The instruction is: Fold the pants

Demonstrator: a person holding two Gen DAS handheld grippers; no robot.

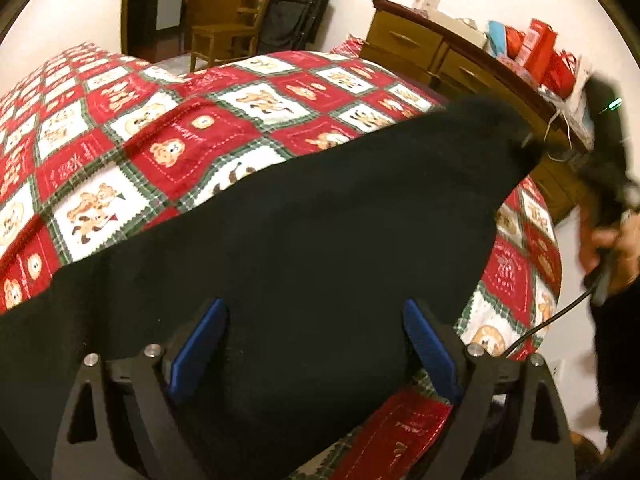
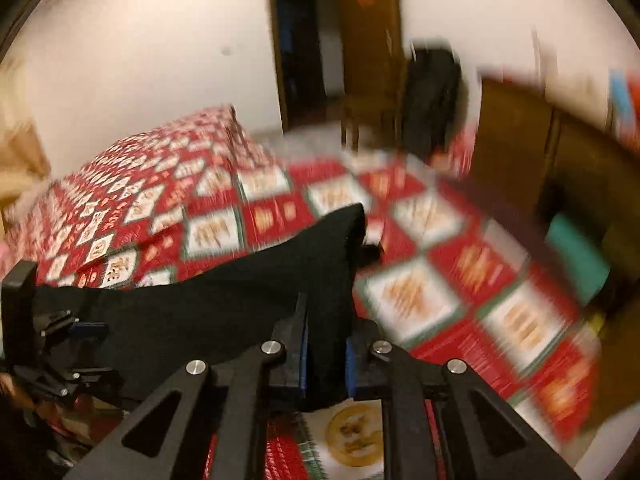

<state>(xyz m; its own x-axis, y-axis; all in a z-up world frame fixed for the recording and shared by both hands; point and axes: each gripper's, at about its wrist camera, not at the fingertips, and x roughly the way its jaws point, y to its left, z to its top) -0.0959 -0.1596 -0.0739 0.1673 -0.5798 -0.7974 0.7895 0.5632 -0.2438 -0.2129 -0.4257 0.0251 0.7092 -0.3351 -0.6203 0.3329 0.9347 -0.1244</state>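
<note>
The black pants (image 1: 304, 232) are stretched above a bed with a red, white and green teddy-bear quilt (image 1: 132, 120). In the left wrist view my left gripper (image 1: 316, 344) stands open with its blue pads wide apart; the cloth lies between and over them. The right gripper (image 1: 532, 142) shows at the far right, holding the pants' far end. In the blurred right wrist view my right gripper (image 2: 326, 356) is shut on a bunch of the black pants (image 2: 224, 300). The left gripper (image 2: 80, 332) shows at the left edge under the cloth.
A wooden dresser (image 1: 432, 52) with red bags (image 1: 548, 56) on it stands right of the bed. A wooden chair (image 1: 228, 32), a black bag (image 1: 296, 8) and a doorway (image 2: 304, 60) are at the back wall. A cable (image 1: 548, 324) hangs from the right gripper.
</note>
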